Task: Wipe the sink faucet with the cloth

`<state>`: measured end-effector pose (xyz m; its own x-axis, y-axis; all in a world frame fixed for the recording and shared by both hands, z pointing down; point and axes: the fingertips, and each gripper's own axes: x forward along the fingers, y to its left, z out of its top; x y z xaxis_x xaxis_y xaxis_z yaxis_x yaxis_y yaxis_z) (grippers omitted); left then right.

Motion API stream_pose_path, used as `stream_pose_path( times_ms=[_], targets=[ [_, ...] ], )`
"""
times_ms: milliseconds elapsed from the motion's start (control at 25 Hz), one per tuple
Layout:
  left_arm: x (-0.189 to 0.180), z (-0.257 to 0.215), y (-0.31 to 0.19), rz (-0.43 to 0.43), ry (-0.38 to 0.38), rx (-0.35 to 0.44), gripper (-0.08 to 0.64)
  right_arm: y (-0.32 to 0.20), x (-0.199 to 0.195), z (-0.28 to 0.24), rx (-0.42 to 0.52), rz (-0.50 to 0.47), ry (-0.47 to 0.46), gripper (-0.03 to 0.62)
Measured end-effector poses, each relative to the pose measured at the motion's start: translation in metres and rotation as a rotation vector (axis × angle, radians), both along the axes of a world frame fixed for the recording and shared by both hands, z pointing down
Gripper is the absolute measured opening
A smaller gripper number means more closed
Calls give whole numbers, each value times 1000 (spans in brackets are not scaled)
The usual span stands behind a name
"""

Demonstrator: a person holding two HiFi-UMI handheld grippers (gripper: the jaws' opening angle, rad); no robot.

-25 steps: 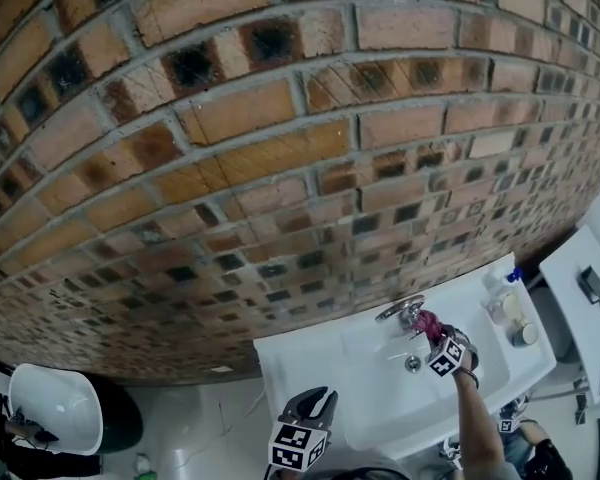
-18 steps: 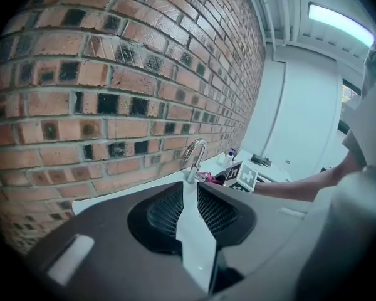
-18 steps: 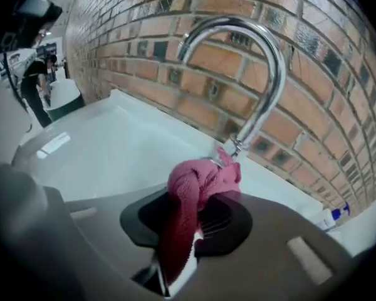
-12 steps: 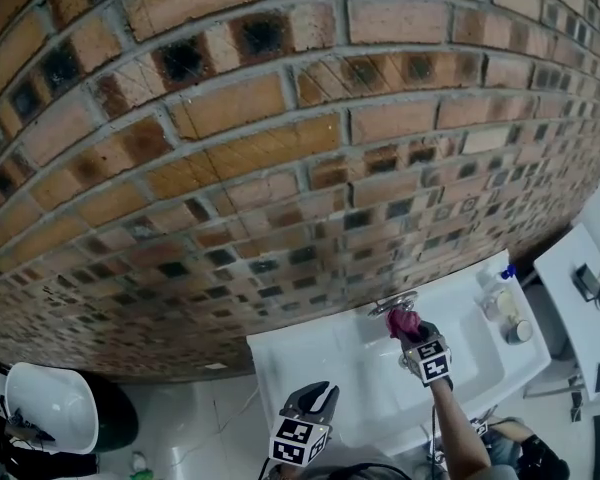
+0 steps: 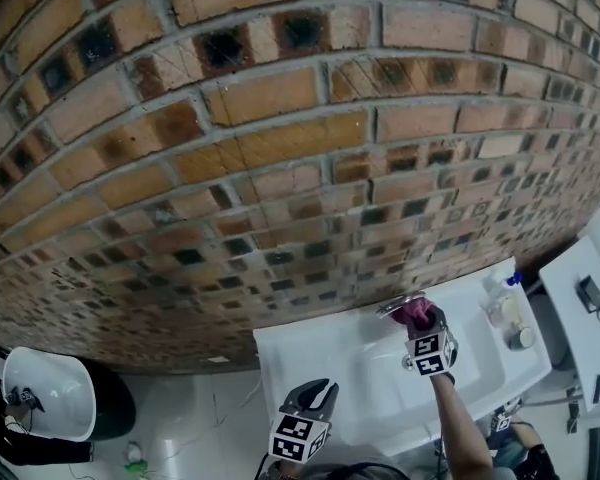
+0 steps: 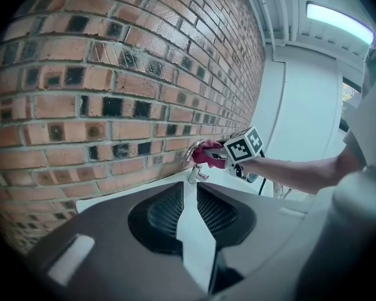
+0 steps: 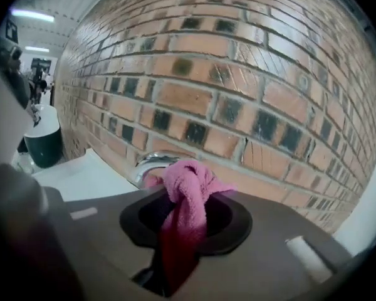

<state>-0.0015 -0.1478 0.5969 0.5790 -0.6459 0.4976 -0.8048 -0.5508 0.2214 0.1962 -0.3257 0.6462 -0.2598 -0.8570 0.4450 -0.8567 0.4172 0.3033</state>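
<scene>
Nearest is the left gripper, held off the near left corner of the sink. Its fingers stand a little apart with nothing between them; through the gap only the white sink shows. It points toward the faucet but is well apart from it

Farther in and to the right, the right gripper reaches over the basin on an outstretched forearm. Its fingers are closed on the cloth, a pink bunch that sticks out past the tips in a twisted knob, with a darker tail hanging back between them

The faucet sits at the far rim of the sink, against the brick wall. Its chrome spout rises from the base and arches over toward the basin, so its long axis runs from the wall side toward the near side. In the right gripper view the spout's curve lies just left of and behind the cloth knob, and the two look to be touching or very nearly so; I cannot tell how firmly the cloth presses

Wiping looks under way. The right gripper is by far the nearer, and the next stroke probably needs the cloth carried leftward and along the arch of the spout, following its curve and not crossing it

On the right ledge of the sink stands a small bottle, clear of the faucet
</scene>
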Motion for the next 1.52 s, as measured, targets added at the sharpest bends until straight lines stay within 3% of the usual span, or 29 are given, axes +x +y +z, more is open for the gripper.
stream_pose_path(
  times_ms=[120,240,320,400,480,600,760,1040,1160,1280,1440,1520],
  targets=[
    [11,1,2,24,6,5,77,15,-32,-18,82,-89,38,89],
    [20,0,4,50,3,9,75,42,-101,-19,145,-352,146,87],
    [23,-3,7,55,6,15,75,50,-130,-28,208,-428,254,87],
    [22,-9,7,49,8,29,75,30,-118,-35,251,-357,318,87],
    [15,-12,6,33,5,37,75,-1,-83,-36,248,-243,321,87],
    [-3,-4,11,-9,0,18,75,-11,-51,-46,260,-166,169,91],
    [-19,0,8,-67,18,8,74,-20,-21,-58,288,-46,128,89],
    [-22,-2,8,-85,36,16,75,-34,39,-47,254,197,-121,84],
    [-24,1,8,-91,33,9,75,-39,69,-22,163,323,-178,80],
    [-22,3,9,-85,30,4,75,-34,86,33,-41,419,-206,78],
    [-12,7,11,-57,25,0,75,-24,83,54,-72,475,-221,69],
    [-9,8,8,-49,21,-1,74,-23,74,67,-164,480,-289,66]
  ],
)
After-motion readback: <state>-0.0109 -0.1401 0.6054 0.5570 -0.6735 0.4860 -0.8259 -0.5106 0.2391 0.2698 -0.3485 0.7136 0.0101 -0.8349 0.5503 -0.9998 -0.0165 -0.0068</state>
